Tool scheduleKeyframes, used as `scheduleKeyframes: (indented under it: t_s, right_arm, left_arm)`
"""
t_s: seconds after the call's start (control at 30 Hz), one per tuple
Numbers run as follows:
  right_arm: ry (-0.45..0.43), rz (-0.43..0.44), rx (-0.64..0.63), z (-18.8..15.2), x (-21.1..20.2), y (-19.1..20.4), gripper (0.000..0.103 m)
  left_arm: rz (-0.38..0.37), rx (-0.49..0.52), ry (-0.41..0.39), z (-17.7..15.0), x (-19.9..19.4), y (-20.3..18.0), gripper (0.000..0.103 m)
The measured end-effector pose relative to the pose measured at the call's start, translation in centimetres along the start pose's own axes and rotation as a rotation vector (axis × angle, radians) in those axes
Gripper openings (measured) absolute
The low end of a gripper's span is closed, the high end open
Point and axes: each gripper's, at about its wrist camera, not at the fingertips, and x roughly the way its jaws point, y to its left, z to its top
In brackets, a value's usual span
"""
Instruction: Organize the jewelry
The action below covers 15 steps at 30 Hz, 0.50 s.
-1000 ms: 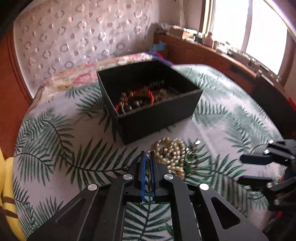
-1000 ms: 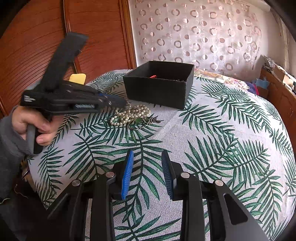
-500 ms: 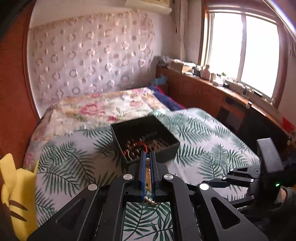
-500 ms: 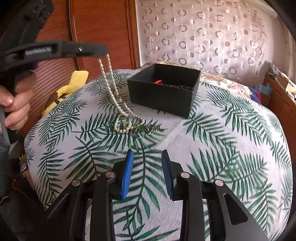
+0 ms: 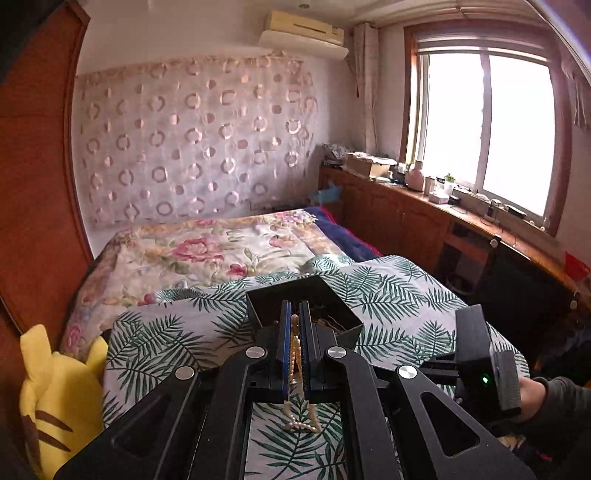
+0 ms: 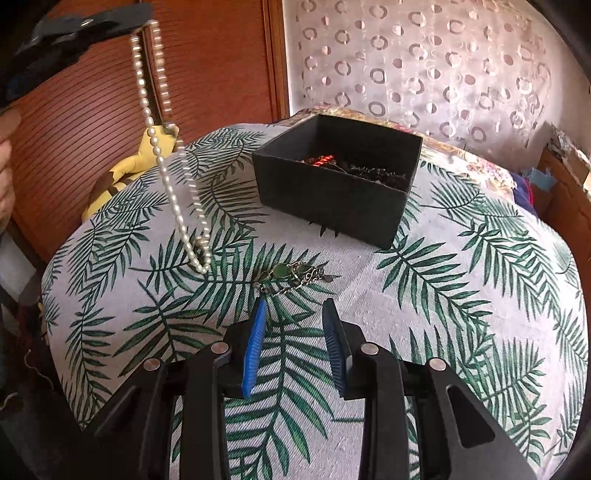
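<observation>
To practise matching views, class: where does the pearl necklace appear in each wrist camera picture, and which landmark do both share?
Left wrist: pearl necklace at bottom centre, pinched in the left gripper.
Right wrist: upper left, hanging from that gripper above the leaf-print cloth.
Shared landmark: the black box.

Left gripper (image 5: 294, 317): raised high, blue-lined jaws pressed nearly together, clamped on a pearl strand (image 6: 166, 147) that hangs in a loop below the tips; also seen at upper left of the right wrist view (image 6: 142, 27), gripped from behind by a partly visible left hand (image 6: 5, 177). Right gripper (image 6: 293, 314): held low and level, blue-padded jaws spread apart with nothing between them; body seen to the right of the left tongs (image 5: 484, 373), right hand (image 5: 532, 397) wrapped around its rear, dark sleeve at the wrist.
</observation>
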Motion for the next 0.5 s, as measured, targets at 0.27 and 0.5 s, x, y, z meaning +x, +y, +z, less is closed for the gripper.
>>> scheduleKeyframes:
  t_s: [0.27,0.5]
  right_arm:
    - [0.018,0.009,0.015,1.5,1.6,-0.3,0.034]
    - [0.037,-0.049,-0.034,2.3,3.2,-0.1,0.035]
  left_arm:
    - [-0.016,-0.012,0.020,-1.5,1.0,0.6,0.004]
    - [-0.020,-0.017,0.042,-2.7,1.9,1.1,0.004]
